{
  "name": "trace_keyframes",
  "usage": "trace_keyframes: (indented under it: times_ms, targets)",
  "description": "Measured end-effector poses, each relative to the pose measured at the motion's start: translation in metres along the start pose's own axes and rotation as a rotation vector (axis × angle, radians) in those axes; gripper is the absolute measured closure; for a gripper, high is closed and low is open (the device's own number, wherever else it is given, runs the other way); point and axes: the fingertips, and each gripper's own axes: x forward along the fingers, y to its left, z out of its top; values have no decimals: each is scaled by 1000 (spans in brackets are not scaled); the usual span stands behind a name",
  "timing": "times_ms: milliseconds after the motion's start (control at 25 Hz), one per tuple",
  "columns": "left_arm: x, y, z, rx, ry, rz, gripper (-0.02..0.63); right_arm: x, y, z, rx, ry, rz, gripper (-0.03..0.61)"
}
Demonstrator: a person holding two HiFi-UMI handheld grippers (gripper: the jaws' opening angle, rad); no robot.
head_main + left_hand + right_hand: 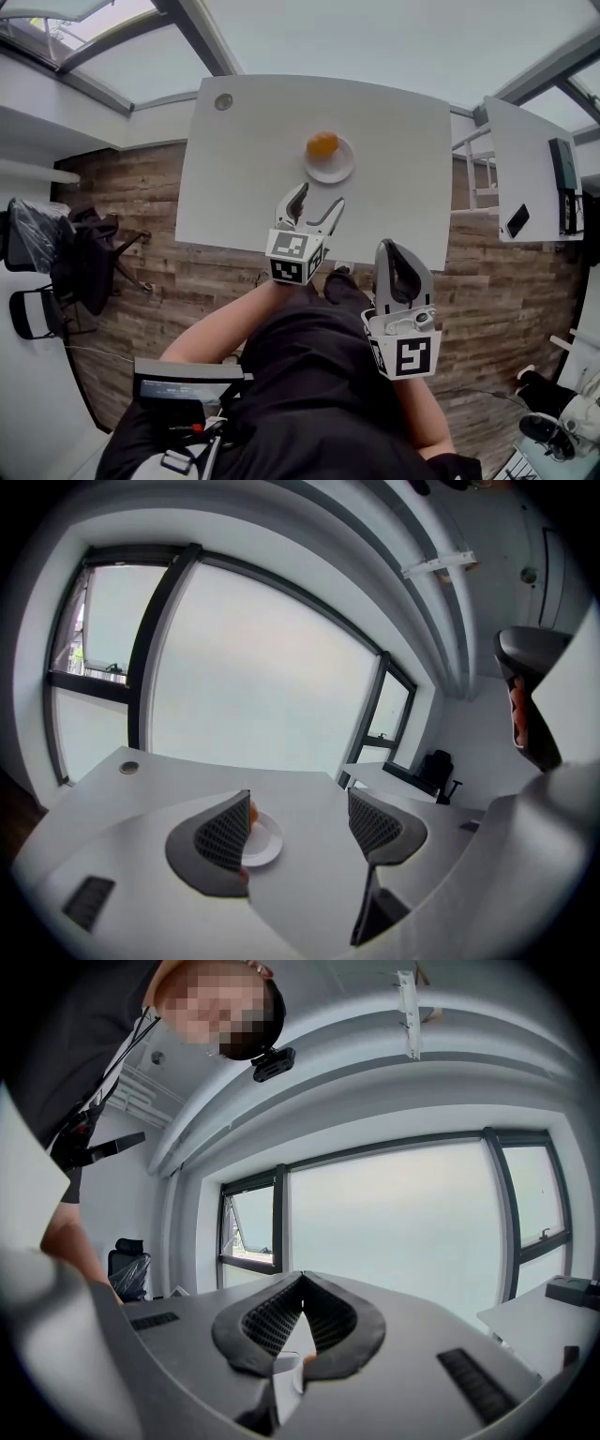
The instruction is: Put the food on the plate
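A round orange food item lies on the far rim of a small white plate, which rests on the white table. My left gripper hovers open over the table's near part, just short of the plate, with nothing between its jaws. In the left gripper view the plate shows beside the left jaw, and that jaw hides most of the orange food. My right gripper is shut and empty, off the table's near edge above the person's lap. In its own view the right gripper points up toward the windows.
A round cable hole sits in the table's far left corner. A second white desk with dark devices stands to the right. Black chairs stand on the wooden floor at the left. A dark device rests near the person's lap.
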Motion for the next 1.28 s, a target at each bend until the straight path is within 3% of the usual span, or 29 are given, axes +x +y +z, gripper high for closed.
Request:
trace_keyframes:
  times_ms: [200, 400, 920, 1000, 1280]
  targets:
    - [-12, -11, 13, 25, -37, -1, 281, 7, -3, 0, 8, -6, 10, 572]
    - [-31, -17, 29, -16, -91, 18, 281, 10, -3, -2, 17, -6, 28, 572]
    - [-84, -20, 74, -24, -253, 60, 281, 24, 3, 6, 50, -35, 67, 572]
    - [-94, -21, 79, -37, -286, 60, 322, 24, 4, 9, 46, -41, 71, 572]
    - [-111, -25, 92, -10, -338, 53, 341, 26, 6, 15, 58, -64, 78, 572]
